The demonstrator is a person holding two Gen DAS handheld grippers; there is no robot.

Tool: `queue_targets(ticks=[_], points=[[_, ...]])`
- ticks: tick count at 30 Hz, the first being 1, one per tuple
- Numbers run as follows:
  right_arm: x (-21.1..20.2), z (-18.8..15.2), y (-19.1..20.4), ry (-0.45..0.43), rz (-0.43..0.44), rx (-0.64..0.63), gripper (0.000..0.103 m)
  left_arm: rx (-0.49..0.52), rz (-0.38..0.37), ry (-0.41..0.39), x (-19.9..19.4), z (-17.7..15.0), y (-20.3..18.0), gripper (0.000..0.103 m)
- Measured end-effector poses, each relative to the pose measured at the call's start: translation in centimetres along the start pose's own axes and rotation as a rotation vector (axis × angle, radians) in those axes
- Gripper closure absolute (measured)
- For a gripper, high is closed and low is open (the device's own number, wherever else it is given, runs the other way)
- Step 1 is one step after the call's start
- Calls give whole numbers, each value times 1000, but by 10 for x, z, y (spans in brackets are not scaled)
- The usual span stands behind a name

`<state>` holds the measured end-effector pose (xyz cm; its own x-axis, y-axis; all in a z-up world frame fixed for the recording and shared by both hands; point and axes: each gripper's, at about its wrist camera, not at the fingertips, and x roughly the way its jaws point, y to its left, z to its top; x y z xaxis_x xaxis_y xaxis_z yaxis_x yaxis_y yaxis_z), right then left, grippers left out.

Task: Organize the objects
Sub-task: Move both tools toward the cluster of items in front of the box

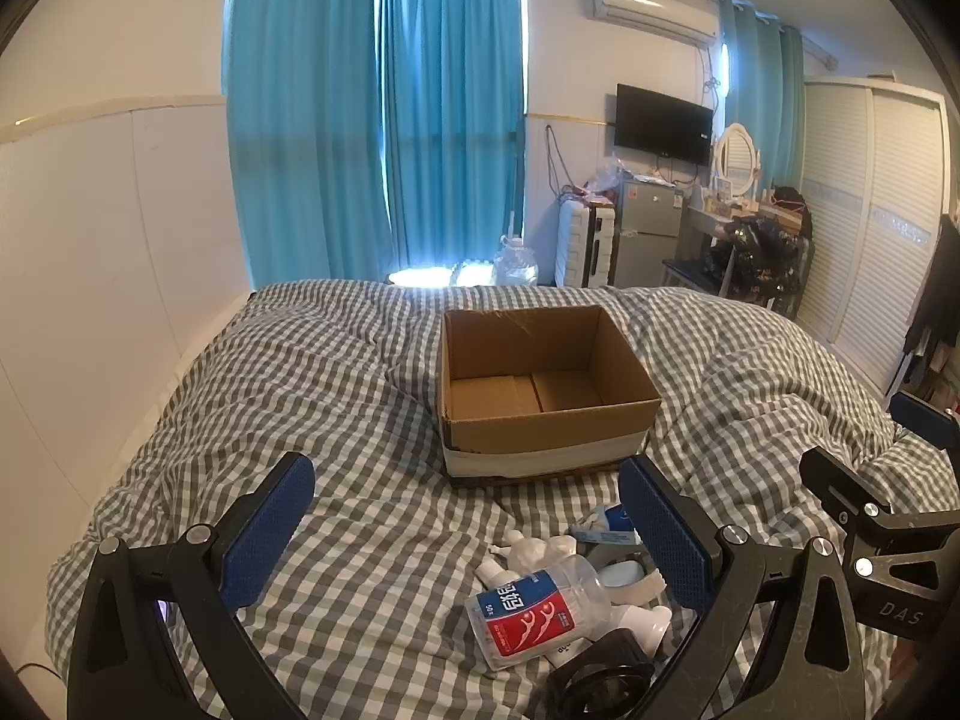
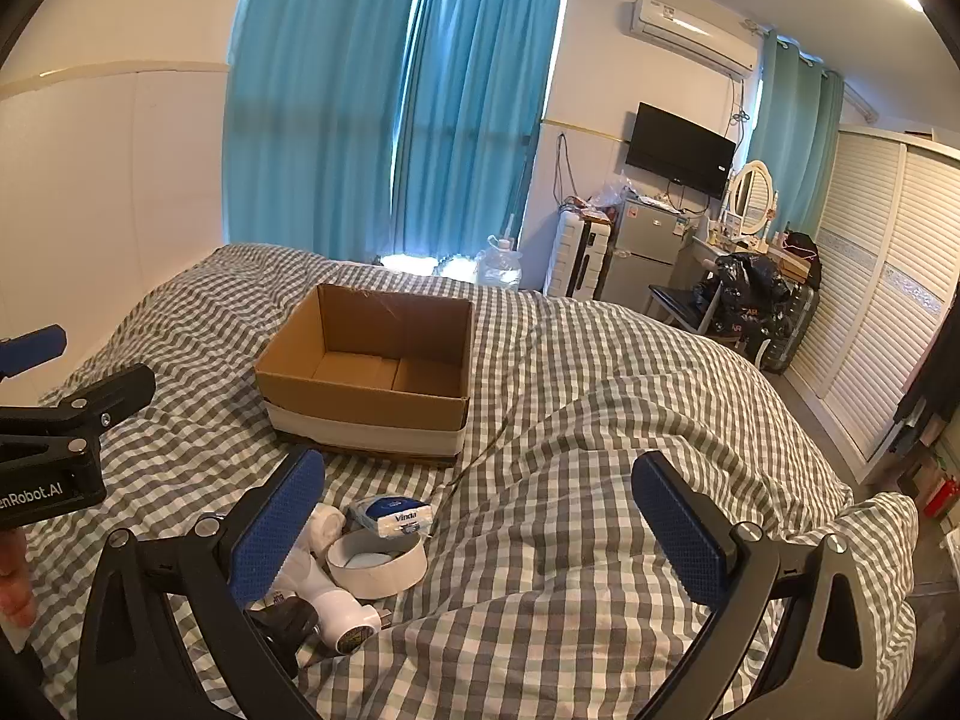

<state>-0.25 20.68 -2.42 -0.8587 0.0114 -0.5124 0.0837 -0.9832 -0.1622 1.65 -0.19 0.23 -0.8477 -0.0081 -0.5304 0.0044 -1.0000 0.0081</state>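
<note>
An open, empty cardboard box (image 1: 543, 387) sits on the checked bed cover; it also shows in the right wrist view (image 2: 366, 378). In front of it lies a pile of small items: a clear jar with a red and blue label (image 1: 531, 609), a white tape roll (image 2: 377, 561), a Vinda tissue pack (image 2: 393, 515), small white bottles (image 2: 336, 606) and a black object (image 1: 606, 675). My left gripper (image 1: 468, 531) is open above the cover, the pile near its right finger. My right gripper (image 2: 480, 522) is open, the pile at its left finger.
The gingham bed cover (image 2: 600, 420) is rumpled, with raised folds at the right. A white wall (image 1: 90, 270) runs along the left. Beyond the bed stand blue curtains (image 1: 372, 120), a small fridge (image 1: 648, 228), a cluttered dressing table (image 1: 738, 216) and a wardrobe (image 1: 870, 228).
</note>
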Motion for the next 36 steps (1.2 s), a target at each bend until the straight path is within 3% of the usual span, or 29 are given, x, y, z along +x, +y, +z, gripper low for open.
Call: queue_targets(ticks=[36], points=[[-4,1,2,-7,15,-13,0,5,-10,14,0,-2,-5,0]])
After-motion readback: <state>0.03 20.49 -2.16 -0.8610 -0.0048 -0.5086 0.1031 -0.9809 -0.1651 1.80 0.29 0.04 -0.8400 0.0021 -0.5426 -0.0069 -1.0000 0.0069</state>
